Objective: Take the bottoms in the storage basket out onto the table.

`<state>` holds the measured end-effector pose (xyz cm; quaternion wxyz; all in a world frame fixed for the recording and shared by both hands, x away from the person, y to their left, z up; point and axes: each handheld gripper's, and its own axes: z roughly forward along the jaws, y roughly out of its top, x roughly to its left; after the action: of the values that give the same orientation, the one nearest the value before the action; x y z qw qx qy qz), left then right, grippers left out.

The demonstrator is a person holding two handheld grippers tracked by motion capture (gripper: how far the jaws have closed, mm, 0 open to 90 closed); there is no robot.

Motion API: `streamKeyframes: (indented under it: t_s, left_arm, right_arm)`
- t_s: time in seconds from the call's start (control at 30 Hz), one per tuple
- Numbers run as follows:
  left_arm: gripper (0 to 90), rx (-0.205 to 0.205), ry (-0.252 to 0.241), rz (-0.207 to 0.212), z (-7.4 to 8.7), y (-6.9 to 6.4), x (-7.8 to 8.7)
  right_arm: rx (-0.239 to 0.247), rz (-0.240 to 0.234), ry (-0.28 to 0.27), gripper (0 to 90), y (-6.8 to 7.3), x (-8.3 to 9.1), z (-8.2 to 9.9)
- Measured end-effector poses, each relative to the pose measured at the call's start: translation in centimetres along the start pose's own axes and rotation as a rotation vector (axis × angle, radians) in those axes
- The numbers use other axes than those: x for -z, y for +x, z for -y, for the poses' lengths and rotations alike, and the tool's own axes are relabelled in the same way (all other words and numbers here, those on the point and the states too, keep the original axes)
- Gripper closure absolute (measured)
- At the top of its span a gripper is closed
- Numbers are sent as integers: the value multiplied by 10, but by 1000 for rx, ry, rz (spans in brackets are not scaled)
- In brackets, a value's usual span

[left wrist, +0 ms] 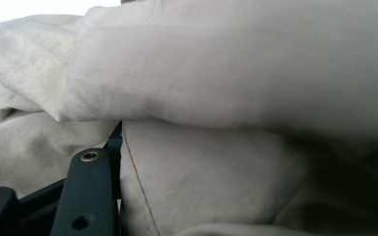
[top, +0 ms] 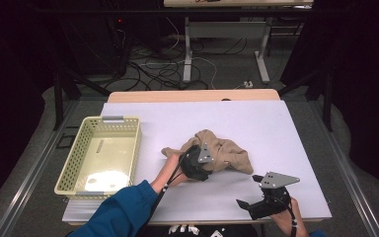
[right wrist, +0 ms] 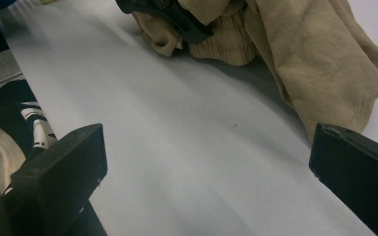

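Working on a white-covered table point(top: 286, 148): the one task item is a crumpled tan garment point(top: 227, 150) lying near the table's middle, well apart from the perforated cream basket point(top: 86, 168) standing empty at the table's left edge.

Left gripper point(top: 197, 163): pushed into the near-left side of the garment. In the left gripper view, folds of cloth point(left wrist: 236, 73) press right up against the jaws; one black jaw is visible with a seamed edge of fabric lying flush beside it. Jaws nearly closed, so I read this as clamped on a fold of the garment, though the view is too close to see how much cloth is actually pinched.

Right gripper point(top: 256, 197): sits at the near-right of the table, apart from the garment, jaws spread wide with only bare table between them. The right gripper view has the garment's hanging corner point(right wrist: 334, 78) ahead and to the right, not touched.

Risks, judged from this state:
- Thin pinch. If the left jaws hold only a single edge or seam, lifting may let the cloth slide out.
- One-point grip. The bulk of the garment is unsupported; a lift would let it drape and drag, and it could catch on the basket's rim.
- Right gripper idle and open; if it comes in low it may plough the cloth rather than catch a fold.
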<state>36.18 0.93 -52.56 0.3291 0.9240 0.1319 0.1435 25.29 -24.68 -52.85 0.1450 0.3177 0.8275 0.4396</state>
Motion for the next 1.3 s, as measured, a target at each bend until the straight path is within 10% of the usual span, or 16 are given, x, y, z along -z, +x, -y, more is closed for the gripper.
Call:
streamKeyframes:
  t_s: [0.73, 1.3]
  left_arm:
    - [378, -15, 8, -18, 1, -4, -1]
    - [114, 32, 9, -8, 3, -3, 15]
  right_arm:
    - [0, -2, -9, 7, 0, 0, 0]
    - [-5, -1, -4, 7, 1, 2, 0]
